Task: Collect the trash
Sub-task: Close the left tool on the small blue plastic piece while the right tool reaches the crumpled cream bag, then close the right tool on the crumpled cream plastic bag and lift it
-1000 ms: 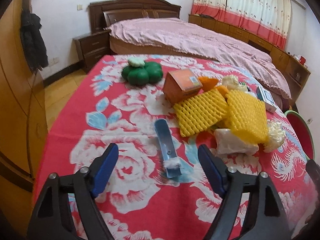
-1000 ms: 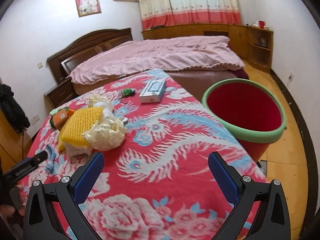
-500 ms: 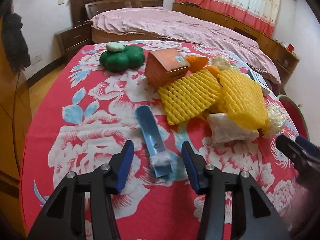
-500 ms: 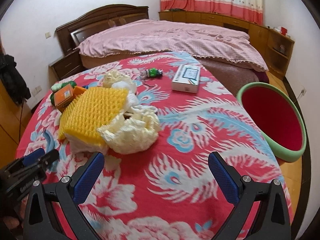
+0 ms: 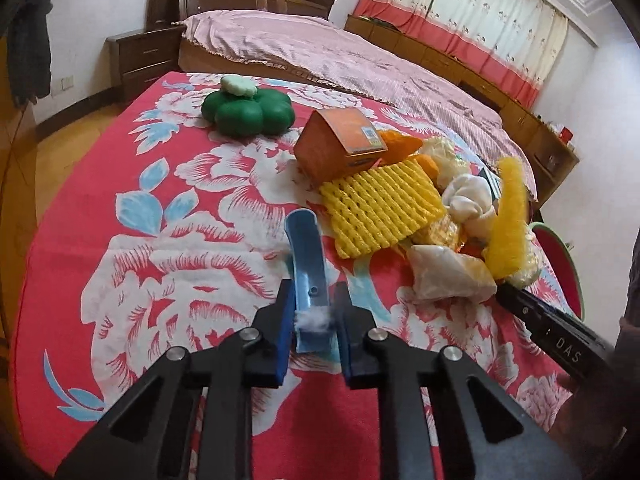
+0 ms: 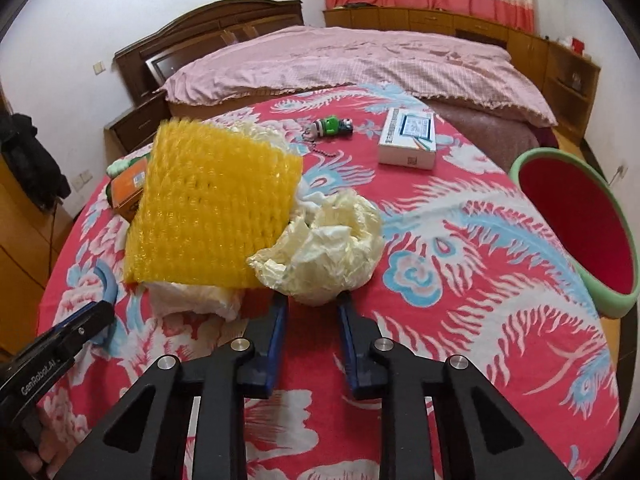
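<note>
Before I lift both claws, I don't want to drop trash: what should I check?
1. Left claw has just closed on the blue strip: ok.
2. Right claw has just closed on the cream bag: ok.
3. Cream bag free of the yellow net: not ok, the net lies against it.
4. Bin open beside the table: ok.
5. Both grips firm enough: cannot tell.

Two wrist views, both low over my table (image 5: 100, 280)

My left camera looks down its fingers close at the table's left part, bed (image 5: 340, 52) beyond; my right faces the middle and bin (image 6: 576, 236). Both share the yellow net (image 5: 380, 208) pile.
</note>
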Available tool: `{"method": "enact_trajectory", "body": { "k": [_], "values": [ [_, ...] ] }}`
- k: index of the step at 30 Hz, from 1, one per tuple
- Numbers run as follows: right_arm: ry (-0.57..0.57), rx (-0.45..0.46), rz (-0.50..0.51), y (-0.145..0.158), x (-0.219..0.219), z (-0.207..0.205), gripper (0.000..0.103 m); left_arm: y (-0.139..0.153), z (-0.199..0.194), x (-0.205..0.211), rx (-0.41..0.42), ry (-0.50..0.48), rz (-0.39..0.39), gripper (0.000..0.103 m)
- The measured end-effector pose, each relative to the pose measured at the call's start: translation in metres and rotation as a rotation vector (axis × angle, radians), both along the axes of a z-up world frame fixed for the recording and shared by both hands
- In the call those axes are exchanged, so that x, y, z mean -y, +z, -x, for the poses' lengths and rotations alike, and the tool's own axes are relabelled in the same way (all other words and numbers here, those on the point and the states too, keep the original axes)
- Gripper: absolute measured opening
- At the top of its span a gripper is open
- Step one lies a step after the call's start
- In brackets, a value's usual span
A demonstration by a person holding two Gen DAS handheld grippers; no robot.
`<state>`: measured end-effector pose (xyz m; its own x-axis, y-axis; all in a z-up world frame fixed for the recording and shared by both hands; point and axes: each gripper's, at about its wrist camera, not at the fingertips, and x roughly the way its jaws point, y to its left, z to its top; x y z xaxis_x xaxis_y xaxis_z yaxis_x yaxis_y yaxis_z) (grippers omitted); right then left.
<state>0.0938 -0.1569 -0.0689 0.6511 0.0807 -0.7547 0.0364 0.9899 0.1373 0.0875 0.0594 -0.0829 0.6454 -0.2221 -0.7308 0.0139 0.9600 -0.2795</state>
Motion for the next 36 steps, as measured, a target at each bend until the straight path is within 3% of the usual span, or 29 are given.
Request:
{"method": "enact_trajectory", "body": {
  "k": [5, 12, 14, 23, 26, 30, 36],
  "values": [
    [-0.005, 0.013, -0.021, 0.002, 0.006, 0.008, 0.015, 0.003, 0.005, 0.000, 0.017, 0.009, 0.002, 0.018],
    [-0.015, 0.049, -0.050, 0.010, 0.018, 0.023, 0.014, 0.019, 0.016, 0.008, 0.063, 0.003, -0.006, 0.018],
    [-0.015, 0.064, -0.057, 0.014, 0.021, 0.027, 0.008, 0.025, 0.018, 0.011, 0.077, 0.004, -0.010, 0.018],
    [-0.035, 0.099, -0.089, 0.024, 0.038, 0.042, 0.008, 0.035, 0.024, 0.022, 0.101, 0.009, -0.034, 0.018],
    [-0.054, 0.101, -0.088, 0.026, 0.043, 0.044, 0.020, 0.034, 0.023, 0.024, 0.096, 0.012, -0.031, 0.018],
    [-0.079, 0.085, -0.106, 0.024, 0.046, 0.042, 0.045, 0.032, 0.020, 0.026, 0.093, 0.007, -0.031, 0.018],
    [-0.045, 0.060, -0.118, 0.020, 0.038, 0.028, 0.046, 0.026, 0.012, 0.027, 0.081, -0.003, -0.019, 0.018]
  ]
}}
